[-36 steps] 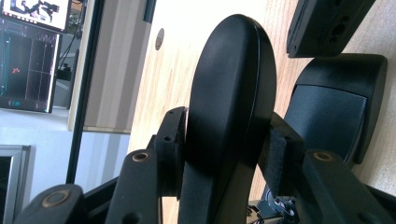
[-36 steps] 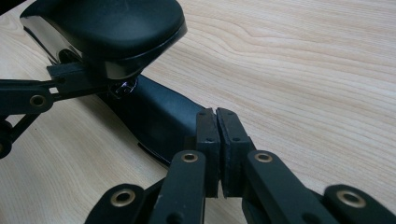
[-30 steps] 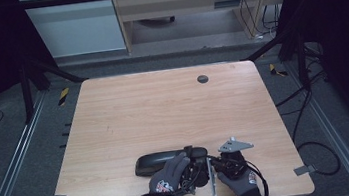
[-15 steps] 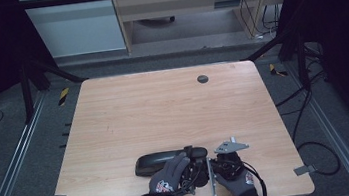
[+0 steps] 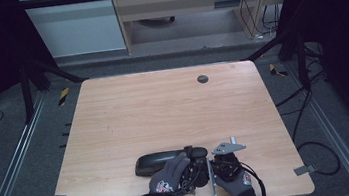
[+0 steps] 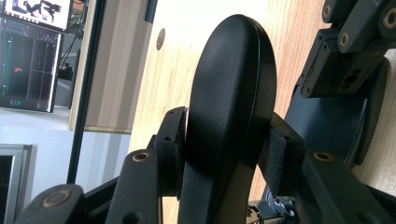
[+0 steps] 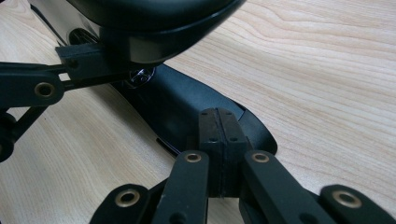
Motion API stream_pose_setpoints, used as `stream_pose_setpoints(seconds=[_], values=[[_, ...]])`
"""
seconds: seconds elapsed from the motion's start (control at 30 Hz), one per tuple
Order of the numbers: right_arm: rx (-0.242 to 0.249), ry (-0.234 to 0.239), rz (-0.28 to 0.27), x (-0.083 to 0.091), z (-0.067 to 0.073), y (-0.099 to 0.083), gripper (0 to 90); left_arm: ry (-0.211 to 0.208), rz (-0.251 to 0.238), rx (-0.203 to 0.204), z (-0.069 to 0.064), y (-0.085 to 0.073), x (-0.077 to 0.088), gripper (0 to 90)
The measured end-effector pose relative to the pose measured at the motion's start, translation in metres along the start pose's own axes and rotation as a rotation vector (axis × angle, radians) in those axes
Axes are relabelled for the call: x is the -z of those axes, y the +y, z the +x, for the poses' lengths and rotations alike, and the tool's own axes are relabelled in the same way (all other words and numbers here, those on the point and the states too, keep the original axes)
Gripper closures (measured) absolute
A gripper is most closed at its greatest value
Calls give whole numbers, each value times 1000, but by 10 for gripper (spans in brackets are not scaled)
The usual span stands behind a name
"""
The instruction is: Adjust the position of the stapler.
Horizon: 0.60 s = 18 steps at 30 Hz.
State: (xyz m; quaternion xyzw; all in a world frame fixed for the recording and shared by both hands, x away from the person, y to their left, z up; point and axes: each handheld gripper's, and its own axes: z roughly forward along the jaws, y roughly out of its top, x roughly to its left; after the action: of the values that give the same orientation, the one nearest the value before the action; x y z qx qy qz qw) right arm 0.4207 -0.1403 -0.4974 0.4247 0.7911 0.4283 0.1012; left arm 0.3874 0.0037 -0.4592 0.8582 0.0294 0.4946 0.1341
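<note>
Gripping black case lid (image 6: 229, 93) w/ left gripper (image 6: 224, 154)

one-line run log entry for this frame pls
left gripper: shut on black case | right gripper: shut, pads together, holding nothing, at the case's open lower half | table: near edge

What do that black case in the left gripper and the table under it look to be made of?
The black case: likely hard plastic with a smooth semi-gloss shell, judging by the soft sheen along its rounded edge, though coated metal is possible. The table: pale wood-grain top, probably laminate, since the grain lines look flat and evenly matte.
</note>
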Motion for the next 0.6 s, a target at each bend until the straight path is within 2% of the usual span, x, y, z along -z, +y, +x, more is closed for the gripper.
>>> stream_pose_setpoints(seconds=[0.47,0.53,0.6], values=[[-23,1,0,-1,1,0,900,-3,-1,-1,1,-1,1,559],[-27,1,2,-1,1,0,900,2,-15,12,1,-1,0,560],[-32,3,3,0,1,0,900,-1,-9,17,3,-2,2,561]])
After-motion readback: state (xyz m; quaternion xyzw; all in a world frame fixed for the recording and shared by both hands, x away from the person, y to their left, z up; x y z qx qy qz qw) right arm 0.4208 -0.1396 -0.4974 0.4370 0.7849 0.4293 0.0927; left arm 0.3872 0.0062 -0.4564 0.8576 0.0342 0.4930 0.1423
